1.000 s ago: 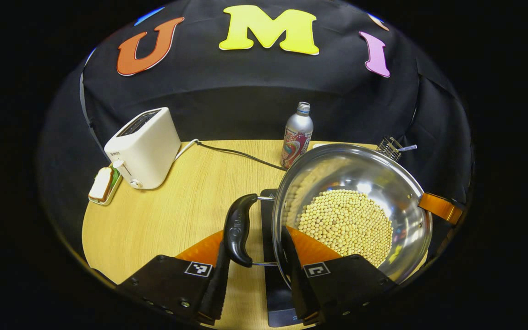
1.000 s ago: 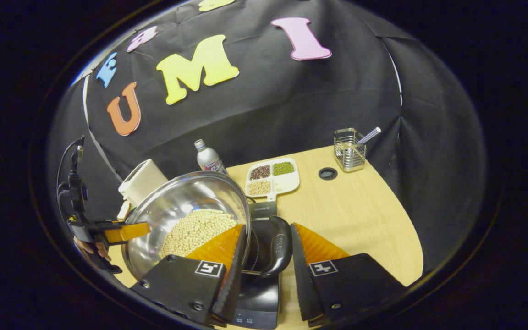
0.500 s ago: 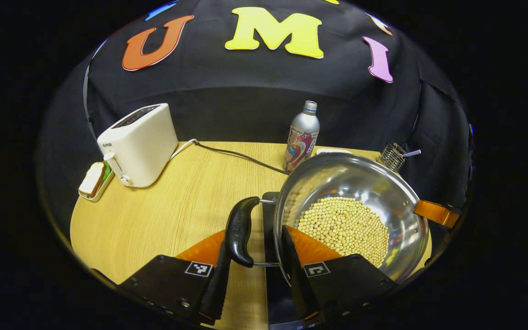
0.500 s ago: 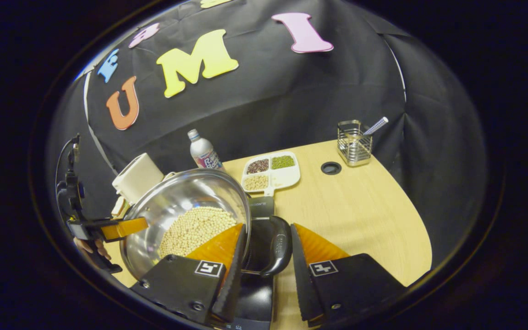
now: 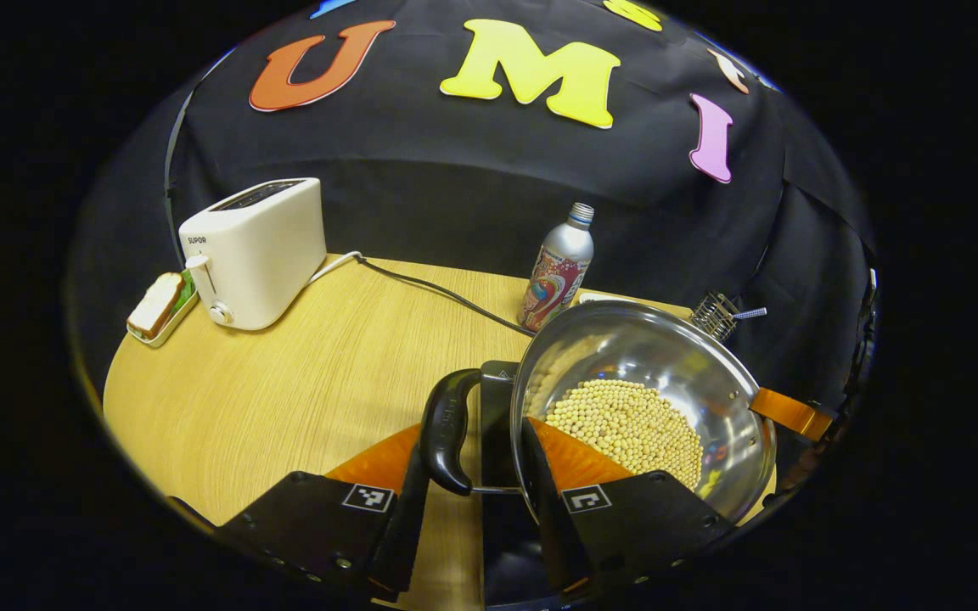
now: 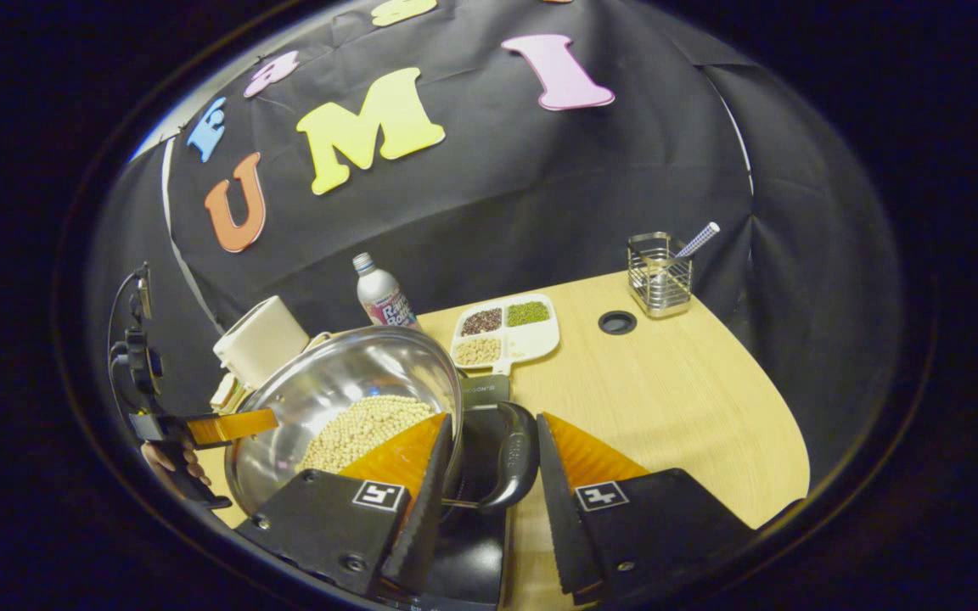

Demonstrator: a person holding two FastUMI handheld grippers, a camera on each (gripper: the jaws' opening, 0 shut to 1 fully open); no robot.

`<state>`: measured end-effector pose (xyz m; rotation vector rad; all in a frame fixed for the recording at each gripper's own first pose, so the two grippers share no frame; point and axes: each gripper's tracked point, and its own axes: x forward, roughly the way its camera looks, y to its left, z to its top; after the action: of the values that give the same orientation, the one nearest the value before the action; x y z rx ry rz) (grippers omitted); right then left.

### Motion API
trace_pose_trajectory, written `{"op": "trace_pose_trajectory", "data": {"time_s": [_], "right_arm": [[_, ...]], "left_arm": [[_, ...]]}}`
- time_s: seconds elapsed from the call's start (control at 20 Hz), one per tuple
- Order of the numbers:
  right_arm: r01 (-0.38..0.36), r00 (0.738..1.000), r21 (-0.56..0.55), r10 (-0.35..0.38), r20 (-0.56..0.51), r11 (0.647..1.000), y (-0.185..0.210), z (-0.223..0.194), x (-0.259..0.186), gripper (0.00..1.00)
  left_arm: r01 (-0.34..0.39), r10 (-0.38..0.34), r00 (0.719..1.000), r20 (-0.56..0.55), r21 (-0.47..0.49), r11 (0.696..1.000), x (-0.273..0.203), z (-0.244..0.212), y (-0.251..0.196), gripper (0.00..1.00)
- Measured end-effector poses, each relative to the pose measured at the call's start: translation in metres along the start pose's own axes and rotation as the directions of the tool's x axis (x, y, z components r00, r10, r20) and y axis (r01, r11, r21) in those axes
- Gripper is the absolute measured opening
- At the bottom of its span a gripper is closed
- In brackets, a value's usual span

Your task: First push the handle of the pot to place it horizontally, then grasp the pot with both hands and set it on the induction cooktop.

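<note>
Carried farther over the black induction cooktop (image 5: 497,407) since a second ago, the steel pot (image 5: 667,356) of pale beans hangs above it, each hand-held gripper (image 5: 476,492) (image 6: 480,484) clamped on a black side handle (image 5: 446,428) (image 6: 516,454). Behind it on the surface (image 5: 285,399) stand a bottle (image 5: 559,267) and a white toaster (image 5: 251,250). From the right gripper view, a divided tray (image 6: 506,327) and a wire holder (image 6: 660,273) lie beyond.

The pot (image 5: 642,399) covers most of the induction cooktop (image 5: 497,399); the cooktop's near end is cut off by the picture's edge.
</note>
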<state>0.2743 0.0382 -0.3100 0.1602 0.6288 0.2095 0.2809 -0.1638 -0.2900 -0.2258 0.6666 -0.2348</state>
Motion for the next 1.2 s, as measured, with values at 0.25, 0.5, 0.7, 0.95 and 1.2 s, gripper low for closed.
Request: {"op": "trace_pose_trajectory", "data": {"time_s": [0.25, 0.5, 0.7, 0.95, 1.2], "right_arm": [[0.092, 0.993, -0.133, -0.081, 0.087, 0.987, -0.015, 0.006, -0.005, 0.87], [0.109, 0.987, -0.142, -0.091, 0.131, 0.984, -0.004, 0.005, -0.039, 0.96], [0.121, 0.98, -0.128, -0.097, 0.174, 0.984, 0.001, 0.001, -0.074, 0.96], [0.126, 0.967, -0.115, -0.096, 0.235, 0.985, 0.01, -0.001, -0.121, 0.96], [0.159, 0.935, -0.124, -0.109, 0.338, 0.979, 0.024, 0.008, -0.18, 0.94]], "left_arm": [[-0.089, 0.082, 0.993, 0.079, 0.088, 0.992, -0.007, 0.012, 0.017, 0.83], [-0.112, 0.099, 0.98, 0.173, 0.067, 0.991, -0.049, 0.029, 0.014, 0.96], [-0.135, 0.109, 0.954, 0.279, 0.078, 0.988, -0.099, 0.044, 0.011, 0.96], [-0.143, 0.098, 0.928, 0.36, 0.1, 0.985, -0.157, 0.046, 0.003, 0.96], [-0.149, 0.077, 0.908, 0.411, 0.145, 0.978, -0.214, 0.038, -0.012, 0.96]]}}
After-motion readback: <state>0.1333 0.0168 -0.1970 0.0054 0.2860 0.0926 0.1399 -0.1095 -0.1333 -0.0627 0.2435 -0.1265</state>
